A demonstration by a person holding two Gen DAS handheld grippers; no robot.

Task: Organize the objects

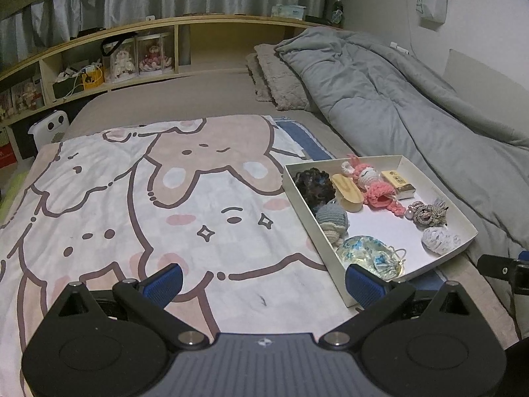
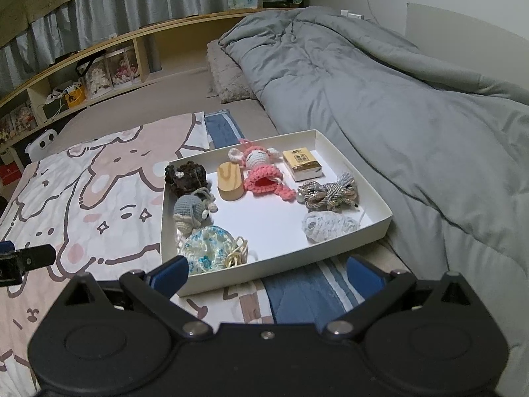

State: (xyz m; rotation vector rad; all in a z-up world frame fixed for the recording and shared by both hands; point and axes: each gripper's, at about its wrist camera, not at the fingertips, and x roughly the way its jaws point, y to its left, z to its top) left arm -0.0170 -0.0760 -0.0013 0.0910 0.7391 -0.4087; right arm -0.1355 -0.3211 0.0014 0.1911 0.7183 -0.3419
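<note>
A shallow white box (image 2: 385, 223) (image 1: 459, 241) lies on the bed. It holds a pink crochet doll (image 2: 263, 173) (image 1: 373, 185), a wooden block (image 2: 229, 182), a yellow carton (image 2: 302, 164), a dark knitted piece (image 2: 186, 173), a grey crochet toy (image 2: 190, 213), a blue floral pouch (image 2: 206, 248), a cord bundle (image 2: 329, 193) and a white knitted piece (image 2: 327, 226). My left gripper (image 1: 264, 283) is open and empty over the cartoon blanket, left of the box. My right gripper (image 2: 267, 273) is open and empty just before the box's near edge.
The cartoon blanket (image 1: 139, 205) covers the near bed. A grey duvet (image 2: 396, 99) is heaped along the right, against the wall. A wooden shelf (image 1: 132, 53) with doll cases stands behind the bed. A white device (image 1: 49, 129) sits at the bed's left edge.
</note>
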